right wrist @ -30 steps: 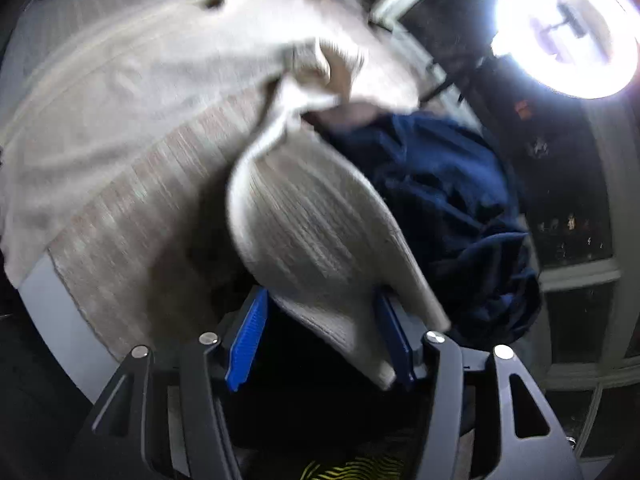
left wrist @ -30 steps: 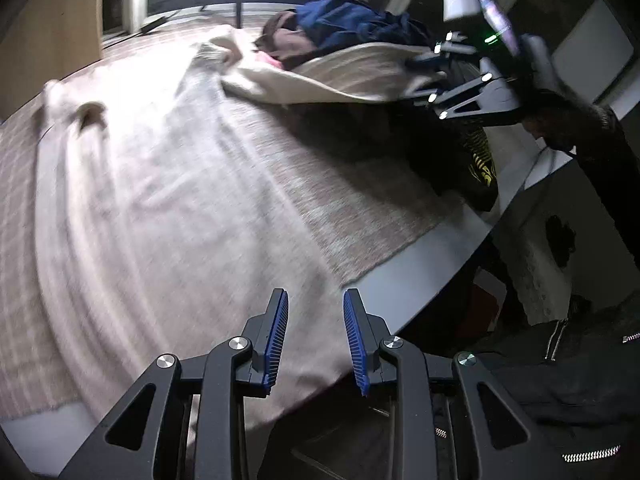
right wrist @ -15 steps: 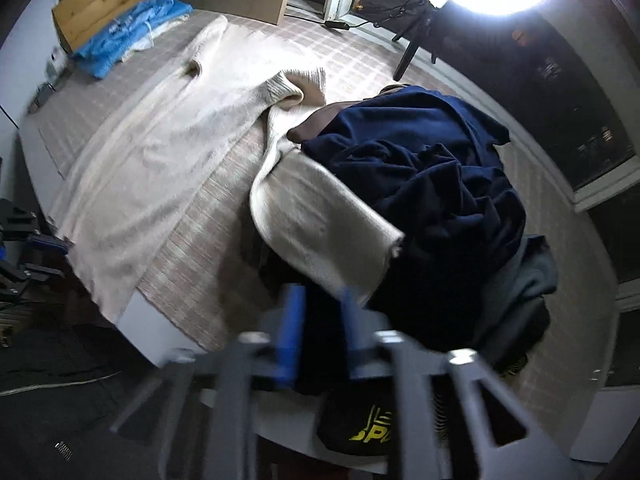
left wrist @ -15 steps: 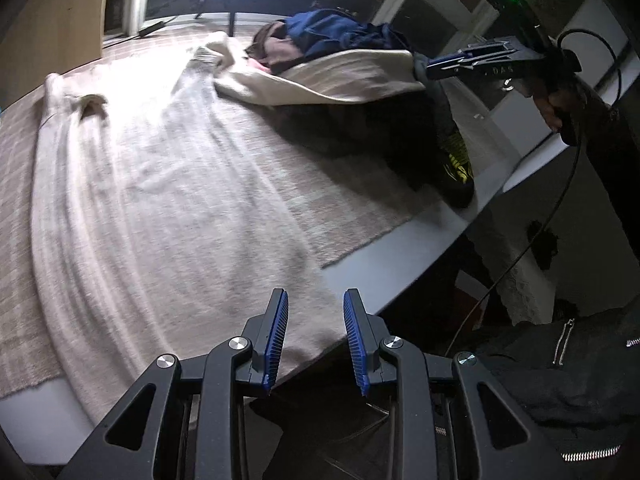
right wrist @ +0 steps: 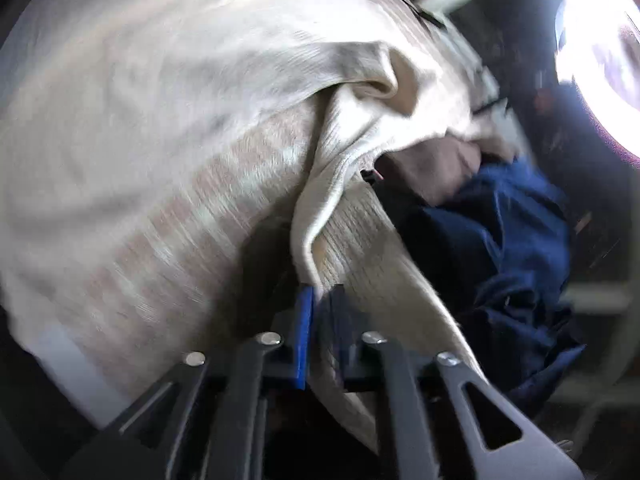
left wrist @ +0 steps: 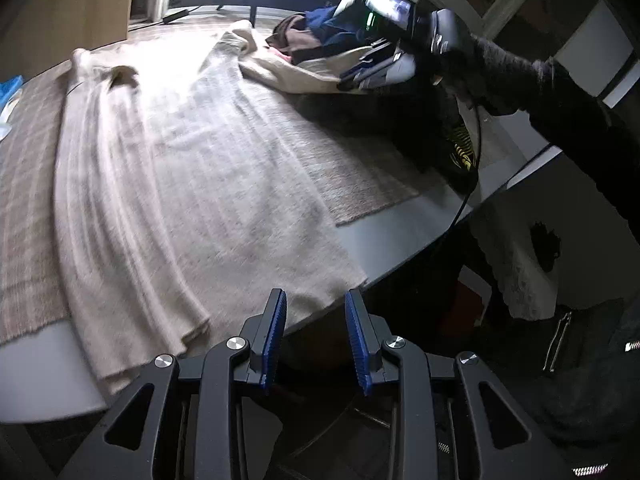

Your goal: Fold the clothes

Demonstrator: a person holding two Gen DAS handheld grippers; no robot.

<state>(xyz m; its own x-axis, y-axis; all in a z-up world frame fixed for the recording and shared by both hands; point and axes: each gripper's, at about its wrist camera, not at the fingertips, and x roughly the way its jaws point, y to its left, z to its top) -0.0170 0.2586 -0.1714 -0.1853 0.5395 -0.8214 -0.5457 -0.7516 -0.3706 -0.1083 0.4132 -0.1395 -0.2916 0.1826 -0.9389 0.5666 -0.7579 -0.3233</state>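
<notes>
A cream knit sweater (left wrist: 180, 168) lies spread flat on the table, with its hem at the near edge. My left gripper (left wrist: 314, 334) is open and empty, just off the table edge in front of the hem. One sleeve (left wrist: 292, 76) stretches right over a pile of clothes. My right gripper (right wrist: 320, 312) is shut on that sleeve (right wrist: 360, 232) near its end; it also shows in the left wrist view (left wrist: 372, 68).
A pile of clothes with a navy garment (right wrist: 500, 232) and a brown one (right wrist: 436, 168) sits at the table's right. A black garment with yellow print (left wrist: 460, 152) lies by the right edge. A beige woven mat (left wrist: 360, 168) covers the table. A bright lamp (right wrist: 600, 48) shines behind.
My right gripper was open around the sleeve end, pulled back, then came in again and closed on the sleeve. My left gripper stayed open near the hem.
</notes>
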